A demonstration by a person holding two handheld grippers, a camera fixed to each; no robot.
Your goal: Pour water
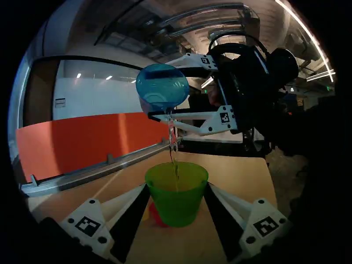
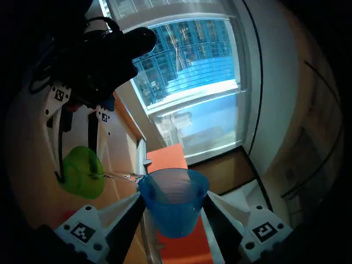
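Note:
My left gripper [image 1: 177,198] is shut on a green plastic cup [image 1: 176,192], held upright just above the wooden table [image 1: 237,169]. Above it, my right gripper [image 1: 159,92] is shut on a blue cup [image 1: 161,88] tipped on its side, and a thin stream of water [image 1: 172,141] falls from its rim into the green cup. In the right gripper view the blue cup [image 2: 174,201] sits between my right gripper's fingers [image 2: 174,204], water [image 2: 121,176] runs from its lip toward the green cup [image 2: 82,172], and the left gripper [image 2: 79,167] holds that cup with a dark-gloved hand [image 2: 103,57] behind it.
A red object [image 1: 156,215] lies on the table behind the green cup. An orange wall panel [image 1: 88,138] and a metal rail [image 1: 97,169] run along the table's left side. Large windows [image 2: 193,83] fill the room's far side, with pipes overhead.

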